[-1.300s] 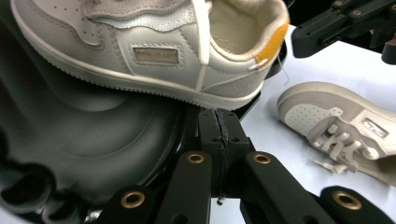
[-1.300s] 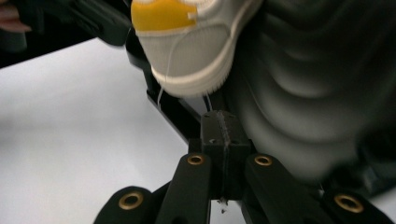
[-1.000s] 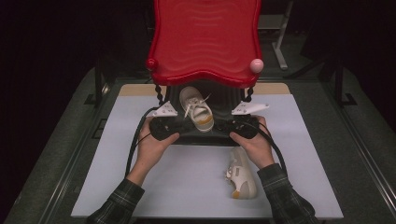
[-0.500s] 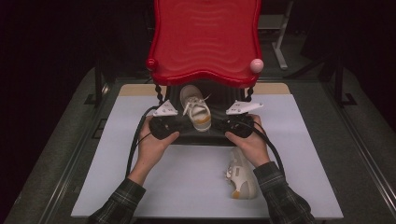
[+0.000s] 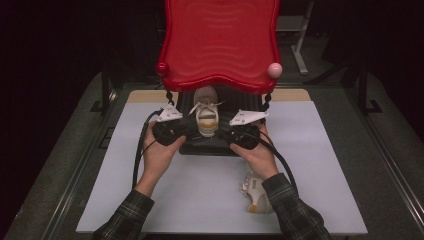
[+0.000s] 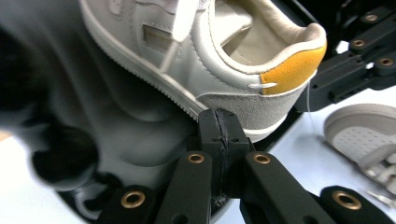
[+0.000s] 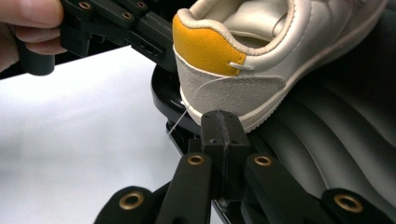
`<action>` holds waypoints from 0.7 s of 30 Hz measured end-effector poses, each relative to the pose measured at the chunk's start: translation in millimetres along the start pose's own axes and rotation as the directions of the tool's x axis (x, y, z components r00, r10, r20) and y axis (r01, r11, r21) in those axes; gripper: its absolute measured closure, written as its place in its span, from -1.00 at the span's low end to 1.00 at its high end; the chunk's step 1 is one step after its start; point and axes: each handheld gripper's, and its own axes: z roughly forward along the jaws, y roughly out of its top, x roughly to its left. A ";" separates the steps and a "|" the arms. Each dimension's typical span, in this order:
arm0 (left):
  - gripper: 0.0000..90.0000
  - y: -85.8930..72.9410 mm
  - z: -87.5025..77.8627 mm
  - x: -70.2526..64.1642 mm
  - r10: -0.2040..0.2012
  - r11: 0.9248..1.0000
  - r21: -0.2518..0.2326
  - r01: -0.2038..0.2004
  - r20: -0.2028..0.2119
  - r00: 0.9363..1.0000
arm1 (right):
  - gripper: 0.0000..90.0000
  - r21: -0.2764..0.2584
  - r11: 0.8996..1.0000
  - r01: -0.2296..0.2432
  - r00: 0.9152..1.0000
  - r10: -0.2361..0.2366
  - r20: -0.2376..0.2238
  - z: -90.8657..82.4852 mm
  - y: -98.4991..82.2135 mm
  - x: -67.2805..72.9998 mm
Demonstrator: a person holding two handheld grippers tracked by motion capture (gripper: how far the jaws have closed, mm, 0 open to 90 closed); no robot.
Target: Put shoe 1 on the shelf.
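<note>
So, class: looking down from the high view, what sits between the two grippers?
A white shoe with a yellow heel, on the black shelf, lies between the left gripper and right gripper.

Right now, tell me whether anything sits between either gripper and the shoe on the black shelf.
Nothing visible does. The left gripper and the right gripper, both with jaws shut, sit right at the heel of the white shoe on the black shelf, one on each side. The second shoe lies apart on the table.

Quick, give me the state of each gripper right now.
Left gripper: shut, holding nothing, tips at the heel of the white leather sneaker with the yellow heel tab.
Right gripper: shut, empty, beside the same heel.
</note>
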 end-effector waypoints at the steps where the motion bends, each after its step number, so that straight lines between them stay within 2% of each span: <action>1: 1.00 -0.1 0.0 0.8 -0.003 1.000 -0.002 0.003 -0.005 1.000 | 1.00 -0.002 1.000 -0.002 1.000 0.002 0.001 2.6 1.4 0.6; 5: 1.00 -1.1 -0.5 2.3 -0.021 1.000 -0.008 0.020 -0.018 1.000 | 1.00 -0.013 1.000 0.000 1.000 0.000 -0.003 5.6 1.8 0.2; 10: 1.00 -3.3 -5.8 -2.7 -0.036 0.999 -0.010 0.037 0.030 0.999 | 1.00 -0.021 1.000 0.005 1.000 -0.005 -0.018 1.9 2.3 2.7; 13: 1.00 -2.5 -9.2 -14.4 -0.021 1.000 -0.009 0.022 0.073 0.997 | 1.00 -0.028 0.999 0.016 0.999 -0.017 -0.027 2.0 4.6 6.3; 15: 1.00 -0.3 -9.1 -17.1 -0.015 1.000 -0.018 0.017 0.083 0.996 | 1.00 -0.028 0.999 0.015 1.000 -0.015 -0.026 3.6 5.7 7.4; 18: 1.00 1.6 -7.7 -18.3 -0.018 1.000 -0.024 0.020 0.080 0.997 | 1.00 -0.037 0.999 0.010 1.000 -0.011 -0.029 6.3 7.5 7.1; 20: 1.00 2.7 -6.4 -17.5 -0.015 1.000 -0.026 0.017 0.071 0.997 | 1.00 -0.030 0.999 0.020 1.000 -0.021 -0.013 7.5 10.0 8.1; 21: 1.00 2.8 -4.8 -15.3 -0.028 0.999 -0.033 0.030 0.069 0.997 | 1.00 -0.033 0.999 0.018 1.000 -0.018 -0.013 8.4 11.1 8.1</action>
